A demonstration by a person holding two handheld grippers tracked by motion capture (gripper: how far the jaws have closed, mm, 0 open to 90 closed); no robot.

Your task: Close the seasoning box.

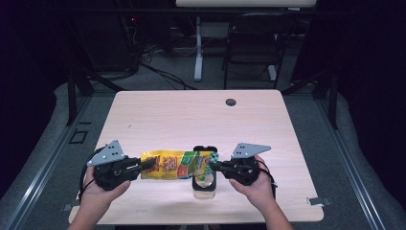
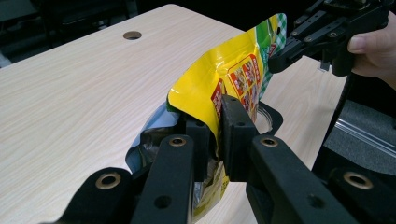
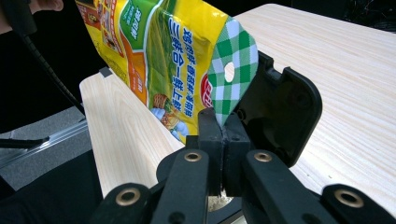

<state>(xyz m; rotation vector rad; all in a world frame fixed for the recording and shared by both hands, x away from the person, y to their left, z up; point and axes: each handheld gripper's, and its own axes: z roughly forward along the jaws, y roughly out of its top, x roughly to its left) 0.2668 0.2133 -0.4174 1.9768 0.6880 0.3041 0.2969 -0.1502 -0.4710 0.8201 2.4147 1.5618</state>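
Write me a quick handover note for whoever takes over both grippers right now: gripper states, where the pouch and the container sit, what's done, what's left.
Left gripper: shut on the yellow pouch, at its left end.
Right gripper: shut on the pouch's green-checked end.
The pouch hangs stretched between both grippers above the table, its right end over the clear container, whose black lid stands open.
Done: pouch lifted and held at both ends.
Left, probably: open the pouch and empty it into the container. Whether it is already open, I cannot tell.
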